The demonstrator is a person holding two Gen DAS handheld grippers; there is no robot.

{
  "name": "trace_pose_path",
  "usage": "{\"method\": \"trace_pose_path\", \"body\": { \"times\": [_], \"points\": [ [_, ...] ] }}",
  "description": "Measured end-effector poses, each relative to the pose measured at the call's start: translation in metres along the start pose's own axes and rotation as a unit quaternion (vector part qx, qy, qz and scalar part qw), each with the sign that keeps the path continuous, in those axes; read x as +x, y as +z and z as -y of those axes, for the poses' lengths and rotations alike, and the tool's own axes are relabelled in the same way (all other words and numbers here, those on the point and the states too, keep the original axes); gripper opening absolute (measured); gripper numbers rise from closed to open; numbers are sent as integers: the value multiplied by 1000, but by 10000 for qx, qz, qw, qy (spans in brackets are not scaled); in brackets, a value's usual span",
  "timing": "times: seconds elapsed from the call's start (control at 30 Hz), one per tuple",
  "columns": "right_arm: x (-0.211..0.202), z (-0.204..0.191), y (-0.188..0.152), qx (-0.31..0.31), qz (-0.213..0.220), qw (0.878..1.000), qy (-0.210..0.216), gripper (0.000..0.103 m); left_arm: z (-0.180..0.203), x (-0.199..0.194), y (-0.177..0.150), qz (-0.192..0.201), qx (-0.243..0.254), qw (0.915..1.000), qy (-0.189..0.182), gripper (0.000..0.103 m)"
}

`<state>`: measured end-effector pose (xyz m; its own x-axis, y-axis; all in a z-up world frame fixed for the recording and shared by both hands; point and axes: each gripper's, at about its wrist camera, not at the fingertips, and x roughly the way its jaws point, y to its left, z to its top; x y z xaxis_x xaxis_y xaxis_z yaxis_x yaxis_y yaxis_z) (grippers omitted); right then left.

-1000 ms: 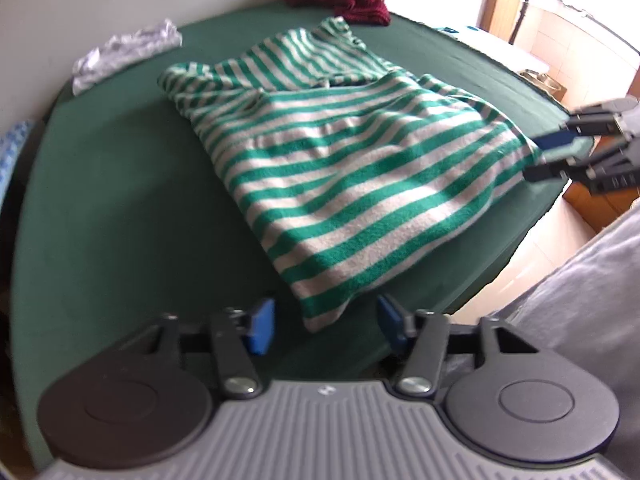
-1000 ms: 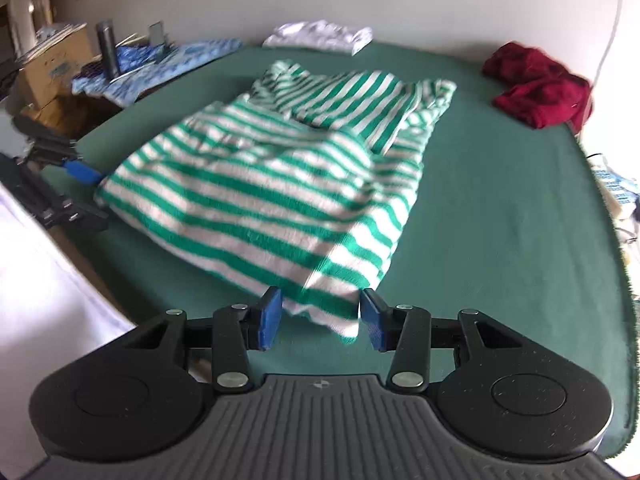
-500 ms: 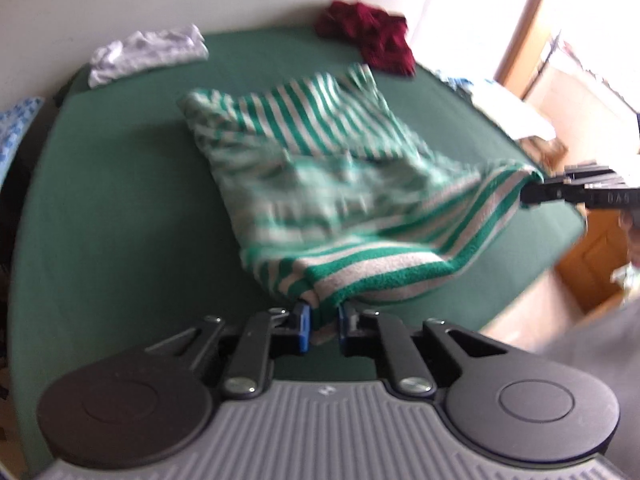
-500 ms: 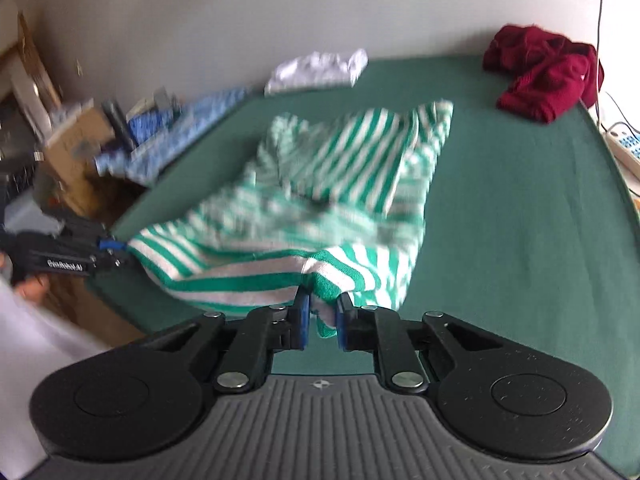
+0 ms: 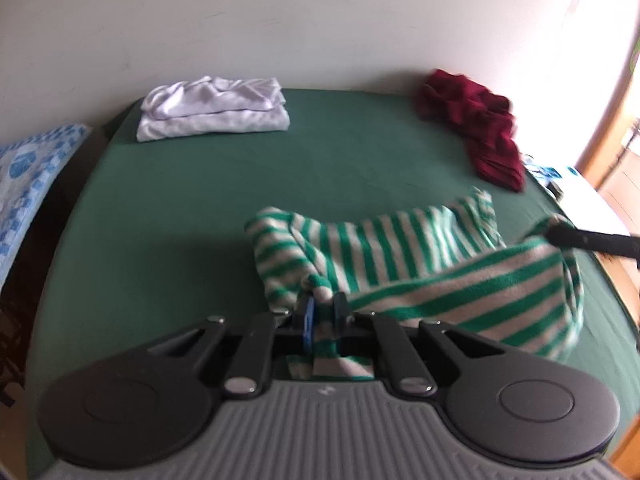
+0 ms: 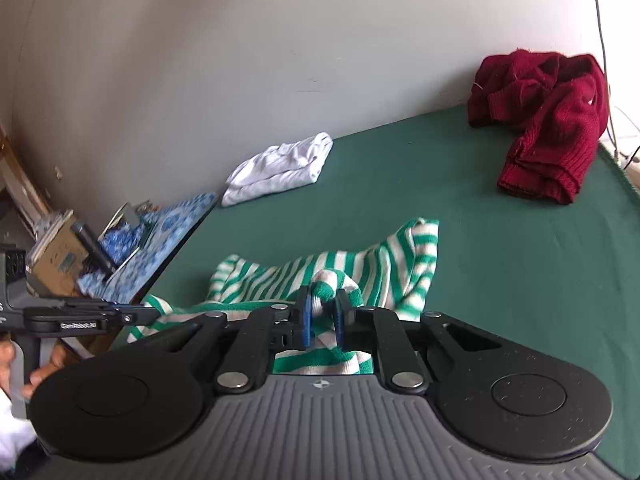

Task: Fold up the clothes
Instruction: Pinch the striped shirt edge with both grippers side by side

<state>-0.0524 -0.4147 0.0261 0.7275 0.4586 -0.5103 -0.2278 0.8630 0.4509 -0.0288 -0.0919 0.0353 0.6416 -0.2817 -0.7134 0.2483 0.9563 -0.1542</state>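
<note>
Green bed (image 5: 192, 216): sweater (image 5: 460, 280) between fingers (image 5: 308, 320).

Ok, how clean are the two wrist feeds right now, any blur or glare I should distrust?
Left wrist view: window glare washes out the right edge, and the green-and-white striped sweater and dark red knitted sweater look soft. Right wrist view: evenly lit and sharper, the folded white garment crisp. Both views bend the green table edges, fisheye style.
</note>
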Motion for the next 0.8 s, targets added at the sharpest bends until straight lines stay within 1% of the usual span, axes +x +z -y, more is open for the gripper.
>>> {"method": "trace_pose_path", "body": {
  "times": [0.1,0.2,0.27,0.3,0.33,0.37,0.4,0.43,0.47,0.5,0.53,0.57,0.6,0.63,0.67,0.7,0.77,0.8],
  "points": [
    [16,13,5,157,-51,9998,-75,12,-3,27,20,69,-141,9996,224,6],
    [31,25,8,277,-242,9993,-101,12,-4,45,25,-4,-246,9991,339,6],
    [38,30,7,271,-370,9989,-128,12,-6,50,24,-80,-229,9988,420,8],
    [40,33,6,289,-422,9987,-80,12,-8,50,23,-123,-261,9985,470,16],
    [41,35,6,289,-447,9986,-55,12,-11,49,22,-162,-326,9982,483,22],
    [42,36,6,292,-469,9985,-28,14,-15,45,21,-179,-407,9981,431,23],
    [40,38,6,331,-469,9983,22,18,-20,40,19,-194,-488,9979,374,28],
    [37,39,6,367,-467,9982,71,21,-22,33,18,-186,-539,9977,369,42],
    [34,39,6,341,-439,9984,86,32,-24,27,16,-164,-557,9977,339,49],
    [30,38,6,246,-382,9989,78,44,-26,20,14,-140,-572,9978,306,61],
    [26,38,6,152,-325,9993,71,47,-26,15,12,-141,-581,9979,257,71],
    [22,37,6,57,-268,9996,63,50,-26,13,10,-159,-603,9979,176,74],
    [18,36,7,-32,-217,9997,62,51,-26,11,8,-178,-625,9978,93,81],
    [19,37,6,-38,-269,9995,171,54,-25,13,7,-185,-678,9975,-23,84],
    [22,38,5,-18,-337,9991,267,58,-25,16,6,-191,-733,9970,-143,84],
    [27,39,4,12,-370,9988,317,58,-24,23,6,-233,-775,9964,-252,84],
    [37,41,3,50,-431,9980,449,58,-24,39,5,-337,-851,9948,-451,80],
    [43,43,1,115,-577,9970,512,55,-25,48,5,-447,-936,9931,-545,64]
  ]
}}
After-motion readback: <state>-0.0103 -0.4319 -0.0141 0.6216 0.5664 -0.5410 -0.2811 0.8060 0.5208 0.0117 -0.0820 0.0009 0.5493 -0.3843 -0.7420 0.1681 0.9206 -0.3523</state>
